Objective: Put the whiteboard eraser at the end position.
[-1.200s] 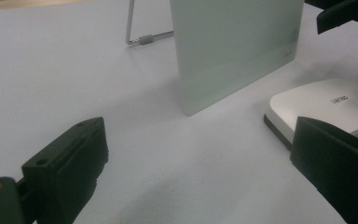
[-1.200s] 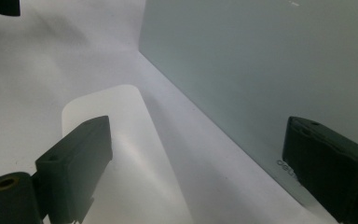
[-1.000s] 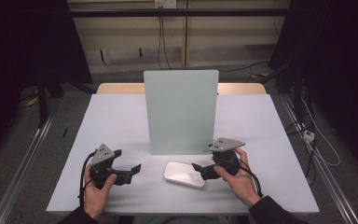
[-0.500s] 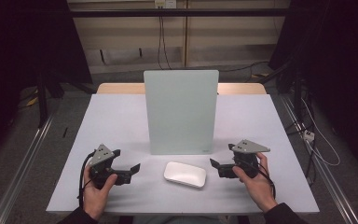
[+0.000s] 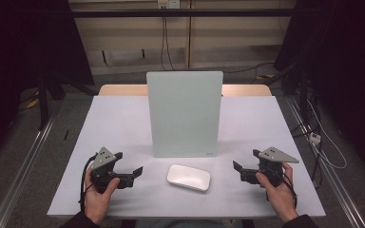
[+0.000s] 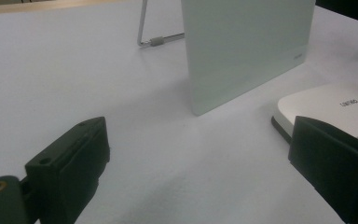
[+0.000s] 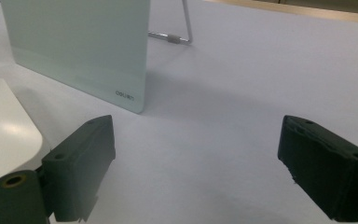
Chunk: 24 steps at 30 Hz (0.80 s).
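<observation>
Pulling back rightward from the white pad (image 5: 188,177), the right gripper (image 5: 238,170), jaws wide, closing slightly, holds nothing; left gripper (image 5: 135,172) waits open.

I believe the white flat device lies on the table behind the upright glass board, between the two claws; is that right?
Not quite: the white flat device lies in front of the upright glass board, on the person's side, as the high view shows. It does lie on the table, between the two claws.

I see bare table (image 5: 123,128) on both flanks. The upright board (image 5: 184,114) blocks the middle; the white pad (image 5: 188,177) lies before it.
</observation>
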### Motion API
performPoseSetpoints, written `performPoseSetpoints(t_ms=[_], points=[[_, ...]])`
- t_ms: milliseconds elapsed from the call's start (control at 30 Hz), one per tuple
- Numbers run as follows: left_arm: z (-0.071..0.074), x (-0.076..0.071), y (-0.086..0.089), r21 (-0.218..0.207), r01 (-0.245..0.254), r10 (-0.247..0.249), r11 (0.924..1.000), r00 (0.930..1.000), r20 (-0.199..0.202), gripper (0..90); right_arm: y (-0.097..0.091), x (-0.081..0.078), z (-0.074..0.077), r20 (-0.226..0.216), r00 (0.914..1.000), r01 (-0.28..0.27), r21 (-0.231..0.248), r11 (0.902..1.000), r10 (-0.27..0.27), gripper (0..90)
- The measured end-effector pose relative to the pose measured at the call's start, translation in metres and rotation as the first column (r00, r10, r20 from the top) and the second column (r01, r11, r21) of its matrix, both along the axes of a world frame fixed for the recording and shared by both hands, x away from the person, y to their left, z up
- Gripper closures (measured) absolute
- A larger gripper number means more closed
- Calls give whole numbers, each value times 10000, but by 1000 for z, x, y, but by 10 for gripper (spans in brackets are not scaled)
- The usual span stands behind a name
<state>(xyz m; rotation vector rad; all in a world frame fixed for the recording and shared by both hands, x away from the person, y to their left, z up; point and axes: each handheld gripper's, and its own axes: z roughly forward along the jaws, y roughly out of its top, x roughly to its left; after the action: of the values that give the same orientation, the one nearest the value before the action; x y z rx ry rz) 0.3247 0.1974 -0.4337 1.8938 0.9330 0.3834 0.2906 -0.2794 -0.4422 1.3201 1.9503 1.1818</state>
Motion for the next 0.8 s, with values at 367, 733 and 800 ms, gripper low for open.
performPoseSetpoints(t_ms=[367,733,800], points=[[0,1,1,-14,-68,68,10000,10000,-21,51,-15,-7,-7,8,9991,430,8,9991,-430,114],[-1,3,1,-82,0,0,10000,10000,-45,51,-20,-11,-9,180,9971,729,239,9971,-733,111],[-1,4,1,-100,-25,25,9999,10000,-47,51,-19,-11,-8,169,9972,718,268,9971,-723,111]])
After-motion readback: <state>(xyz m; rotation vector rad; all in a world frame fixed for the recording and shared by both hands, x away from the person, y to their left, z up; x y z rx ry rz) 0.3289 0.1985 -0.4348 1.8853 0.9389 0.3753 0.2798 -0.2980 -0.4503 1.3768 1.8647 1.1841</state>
